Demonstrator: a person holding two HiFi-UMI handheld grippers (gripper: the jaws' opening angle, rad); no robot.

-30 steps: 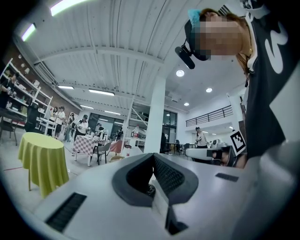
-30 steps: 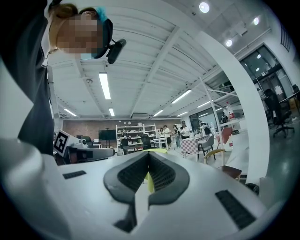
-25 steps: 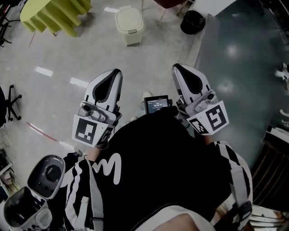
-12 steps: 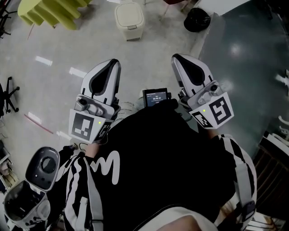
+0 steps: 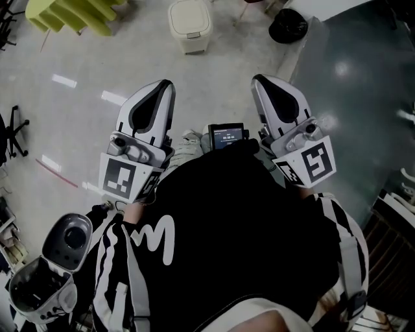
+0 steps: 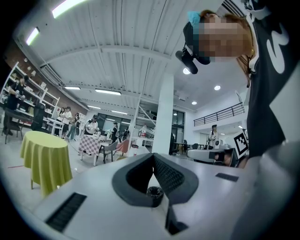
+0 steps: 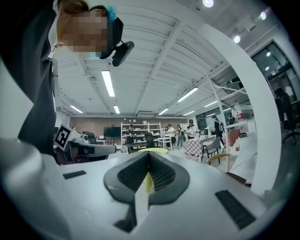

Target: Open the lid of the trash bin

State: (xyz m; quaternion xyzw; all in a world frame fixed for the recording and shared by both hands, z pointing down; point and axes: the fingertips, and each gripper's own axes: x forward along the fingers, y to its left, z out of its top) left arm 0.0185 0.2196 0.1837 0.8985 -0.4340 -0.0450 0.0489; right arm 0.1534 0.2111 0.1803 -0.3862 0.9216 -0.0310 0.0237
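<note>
Trash bin (image 5: 190, 24) lid down: left gripper (image 5: 166, 87) and right gripper (image 5: 258, 81), jaws pressed together on nothing, point toward 12 o'clock, where it stands well apart on the grey floor (image 5: 78, 123), yellow-clothed table (image 5: 71, 16) at 11 o'clock.

Trash bin (image 5: 190, 26): cream, rectangular with rounded corners, standing upright on the grey floor (image 5: 130, 58) at 12 o'clock in the head view; lid (image 5: 190, 14) shut, lying flat on top.
</note>
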